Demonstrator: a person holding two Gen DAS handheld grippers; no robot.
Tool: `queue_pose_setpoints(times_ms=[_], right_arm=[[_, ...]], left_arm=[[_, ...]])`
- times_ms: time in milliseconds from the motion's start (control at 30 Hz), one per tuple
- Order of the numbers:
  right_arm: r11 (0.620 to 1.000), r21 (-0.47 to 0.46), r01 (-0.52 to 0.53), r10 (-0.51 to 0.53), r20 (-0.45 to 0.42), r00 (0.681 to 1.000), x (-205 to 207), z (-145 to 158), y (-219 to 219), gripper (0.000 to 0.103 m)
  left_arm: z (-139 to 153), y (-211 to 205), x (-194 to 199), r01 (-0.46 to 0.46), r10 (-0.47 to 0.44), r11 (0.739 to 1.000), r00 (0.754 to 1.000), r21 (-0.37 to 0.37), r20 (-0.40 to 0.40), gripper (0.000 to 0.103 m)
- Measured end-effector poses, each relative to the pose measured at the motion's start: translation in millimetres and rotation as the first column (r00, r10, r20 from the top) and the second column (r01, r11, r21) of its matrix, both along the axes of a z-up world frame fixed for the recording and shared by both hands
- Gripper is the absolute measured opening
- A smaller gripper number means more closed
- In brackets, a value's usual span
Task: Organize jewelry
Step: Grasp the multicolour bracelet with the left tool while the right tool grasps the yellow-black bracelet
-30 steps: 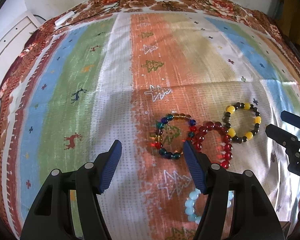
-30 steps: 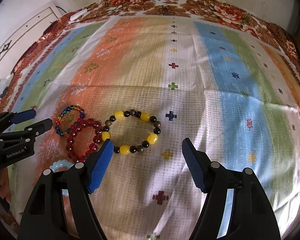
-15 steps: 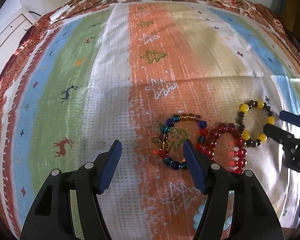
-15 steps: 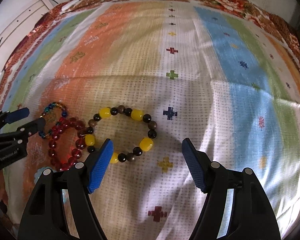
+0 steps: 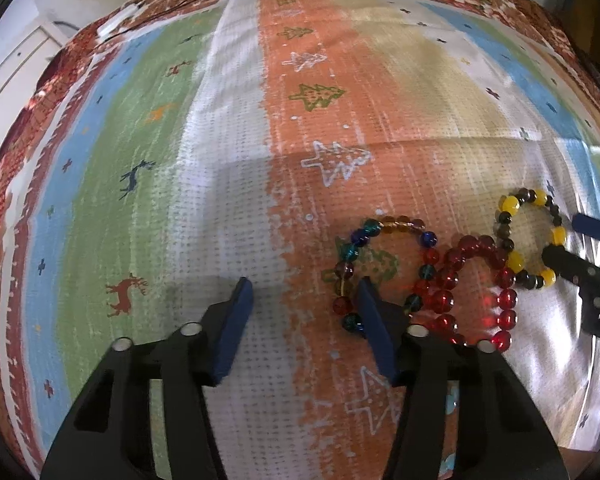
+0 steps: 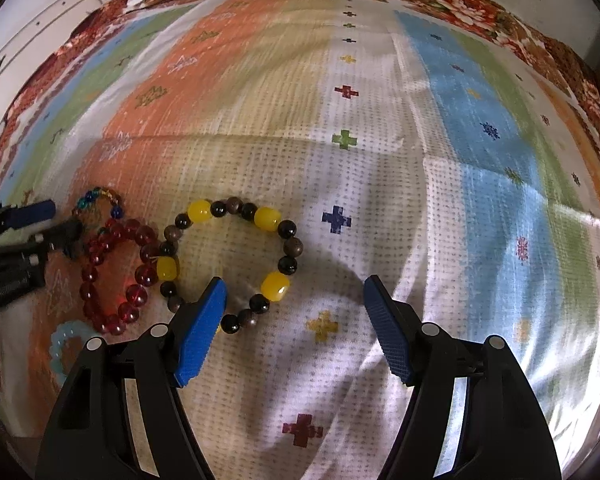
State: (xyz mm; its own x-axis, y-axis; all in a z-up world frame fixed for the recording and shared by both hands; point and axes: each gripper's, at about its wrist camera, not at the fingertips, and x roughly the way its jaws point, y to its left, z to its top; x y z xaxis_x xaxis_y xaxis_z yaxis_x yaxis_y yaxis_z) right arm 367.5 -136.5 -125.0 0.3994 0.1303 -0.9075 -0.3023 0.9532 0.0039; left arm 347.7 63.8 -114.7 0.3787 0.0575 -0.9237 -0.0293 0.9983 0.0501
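Four bead bracelets lie clustered on the striped bedspread (image 6: 380, 184), overlapping, so each needs lifting apart. The left gripper (image 5: 304, 304) is closing, its right pad at the multicoloured bracelet (image 5: 384, 264) (nothing pinched yet). The right gripper (image 6: 294, 304), jaws wide and narrowing slightly, straddles the near edge of the yellow-and-dark bracelet (image 6: 228, 264).

Both wrist views look steeply down, close over the striped cloth (image 5: 228, 184), sharing the red bracelet (image 6: 112, 272).

Bright daylight, soft shadows across the cloth (image 6: 380, 184), fisheye-warped blurry edges.
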Motion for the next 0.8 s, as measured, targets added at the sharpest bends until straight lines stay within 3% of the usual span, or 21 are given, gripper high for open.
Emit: queue_pose_setpoints(times_ms=[33,133,200,800], right_arm=[[1.0,-0.009,0.0,0.0,0.002,1.0,-0.5,0.0,-0.3,0.058],[1.0,0.002,0.005,-0.005,-0.003,1.0,0.0,1.9,-2.9,0.037],[1.0,0.018,0.001,0.0,-0.019,1.0,0.1,3.1,-3.9,0.014],[1.0,0.017,-0.024,0.023,0.07,0.997,-33.3,43.6,-2.5,0.012]], left_arm=[[0.6,1.4,0.2,0.0,0.0,1.0,1.0,-0.003,-0.002,0.039],[0.7,5.6,-0.6,-0.006,0.006,1.0,1.0,-0.003,-0.007,0.01],[1.8,7.5,-0.8,-0.001,0.001,1.0,1.0,-0.007,-0.01,0.009],[50.6,-4.2,-26.8,0.016,-0.009,0.996,0.997,-0.083,0.082,0.009]])
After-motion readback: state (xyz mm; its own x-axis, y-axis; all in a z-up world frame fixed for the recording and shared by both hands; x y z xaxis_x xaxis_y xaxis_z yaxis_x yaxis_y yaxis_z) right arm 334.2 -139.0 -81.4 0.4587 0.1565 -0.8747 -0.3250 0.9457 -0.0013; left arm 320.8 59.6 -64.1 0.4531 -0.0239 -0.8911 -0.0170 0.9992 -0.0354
